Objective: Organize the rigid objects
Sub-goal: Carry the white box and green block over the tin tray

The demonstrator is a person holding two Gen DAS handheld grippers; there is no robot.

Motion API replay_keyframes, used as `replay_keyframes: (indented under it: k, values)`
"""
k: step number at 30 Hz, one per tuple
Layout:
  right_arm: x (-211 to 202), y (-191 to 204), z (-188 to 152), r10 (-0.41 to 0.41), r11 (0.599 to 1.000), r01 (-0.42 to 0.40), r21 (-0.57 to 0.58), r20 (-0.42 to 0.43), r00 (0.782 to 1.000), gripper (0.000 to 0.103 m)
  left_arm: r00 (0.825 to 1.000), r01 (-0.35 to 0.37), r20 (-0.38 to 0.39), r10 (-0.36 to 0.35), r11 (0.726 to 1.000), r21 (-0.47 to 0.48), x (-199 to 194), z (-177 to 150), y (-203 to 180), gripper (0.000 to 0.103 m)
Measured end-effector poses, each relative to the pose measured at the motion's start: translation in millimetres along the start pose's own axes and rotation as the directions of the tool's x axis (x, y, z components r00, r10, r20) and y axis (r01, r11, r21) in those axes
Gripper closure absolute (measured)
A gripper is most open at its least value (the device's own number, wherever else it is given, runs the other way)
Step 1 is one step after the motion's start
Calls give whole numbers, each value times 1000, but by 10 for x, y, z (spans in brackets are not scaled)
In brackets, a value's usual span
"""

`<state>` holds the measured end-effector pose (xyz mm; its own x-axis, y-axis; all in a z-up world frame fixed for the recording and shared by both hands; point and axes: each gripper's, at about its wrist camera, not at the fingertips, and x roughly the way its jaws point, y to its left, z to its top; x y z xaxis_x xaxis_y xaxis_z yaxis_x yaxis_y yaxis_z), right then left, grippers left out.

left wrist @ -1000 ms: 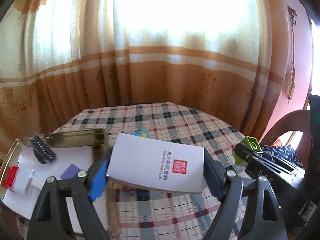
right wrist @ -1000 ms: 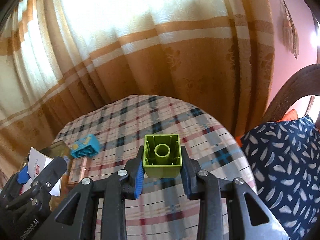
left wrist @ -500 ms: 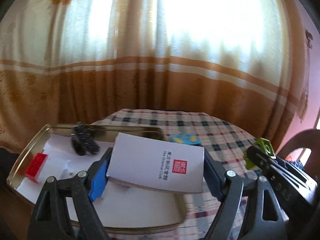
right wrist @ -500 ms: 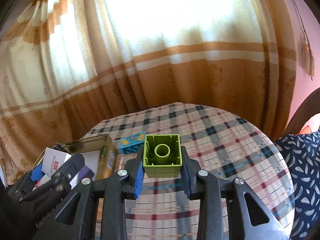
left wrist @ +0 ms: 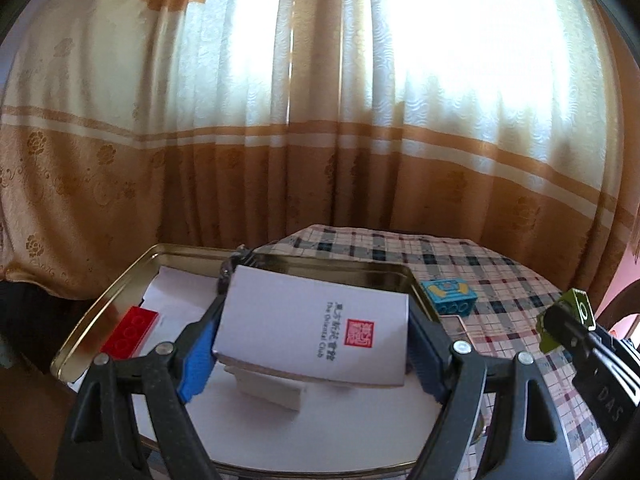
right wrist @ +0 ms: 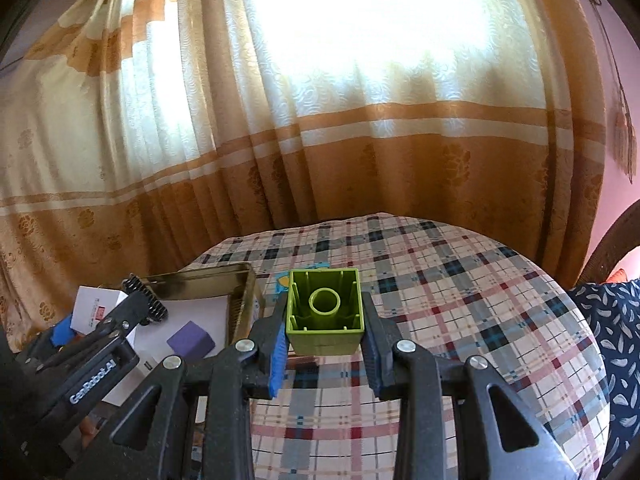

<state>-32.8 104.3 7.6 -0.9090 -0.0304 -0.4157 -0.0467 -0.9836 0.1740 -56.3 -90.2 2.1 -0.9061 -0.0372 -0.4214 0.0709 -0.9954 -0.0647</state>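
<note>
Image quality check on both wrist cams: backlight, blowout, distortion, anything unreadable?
Left wrist view: the curtain is blown out white by backlight, the tray bows from fisheye, and the white booklet in the left gripper stays sharp, its print readable. Right wrist view: same blown-out window area, black corners, and the green block in the right gripper is crisp.

Left gripper (left wrist: 312,350), black-framed with blue pads, clamps a wide white booklet (left wrist: 316,330); right gripper (right wrist: 325,340) pinches a green plastic block (right wrist: 324,312). Both tilt slightly downward.
</note>
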Motion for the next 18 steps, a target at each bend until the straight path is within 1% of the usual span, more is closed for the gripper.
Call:
replay_keyframes:
  k: [5, 9, 15, 18]
  values:
    - [-16, 147, -5, 10, 999, -10, -46, 18, 1000, 69, 1000, -18, 3, 18, 1000, -11, 8, 4, 69, 21]
    - [35, 247, -11, 27, 998, -26, -57, 12, 1000, 69, 999, -32, -5, 32, 999, -27, 48, 6, 146, 21]
    - [101, 473, -1, 57, 994, -55, -95, 26, 998, 69, 999, -17, -42, 13, 996, -83, 126, 14, 261, 21]
    - [137, 592, -9, 60, 990, -55, -134, 37, 997, 69, 999, -15, -47, 10, 996, -93, 132, 8, 266, 21]
